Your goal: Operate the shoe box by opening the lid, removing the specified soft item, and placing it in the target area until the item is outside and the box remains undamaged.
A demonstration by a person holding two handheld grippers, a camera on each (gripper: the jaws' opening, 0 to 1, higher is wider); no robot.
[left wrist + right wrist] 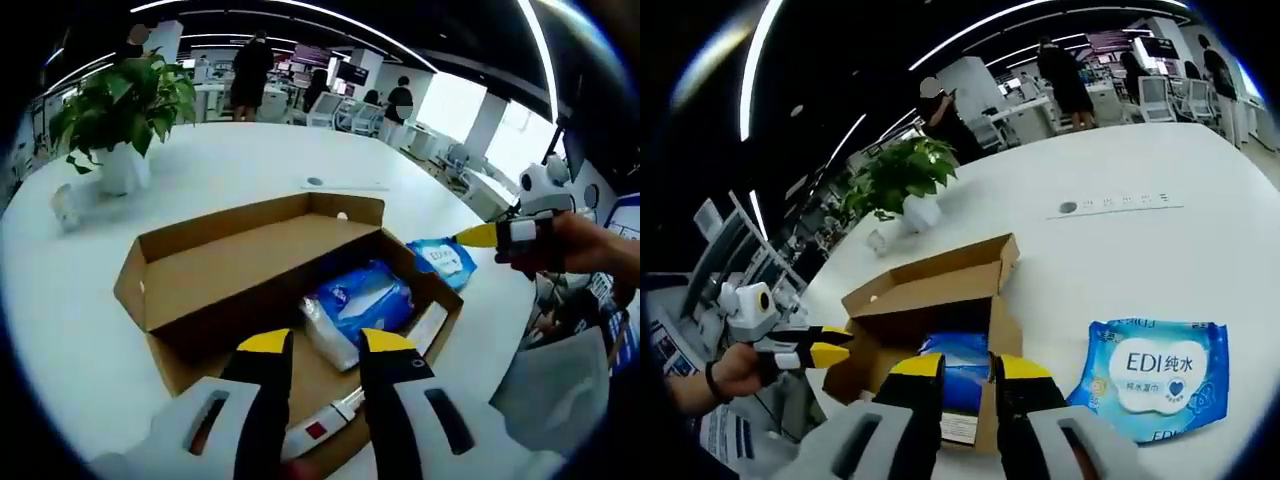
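So the shoe box (290, 290) sits open on the big white worktop (200, 170), cardboard lid (240, 262) folded back, so the opening part looks done. One soft item is already out: a blue wet-wipes pack (1155, 378) printed "EDI" lies flat on the worktop just beside the box, apart from it. A second blue soft pack (360, 305) is in the box, along with a smaller white item with a red mark (322, 428) near the front wall. If that second pack is also on the list, that's what's left. The box looks undamaged from here.

The left claw (327, 345) hovers over the front of the box with its yellow tips a narrow gap apart and nothing between them. The right claw (967, 368) is much the same over the box edge, slightly parted and empty.

Room-wise it's an open-plan office: rows of desks and chairs, strip lights on a dark ceiling, people standing at the back. On the worktop there's a potted plant (125, 115) in a white pot and a small round grommet (1068, 208).
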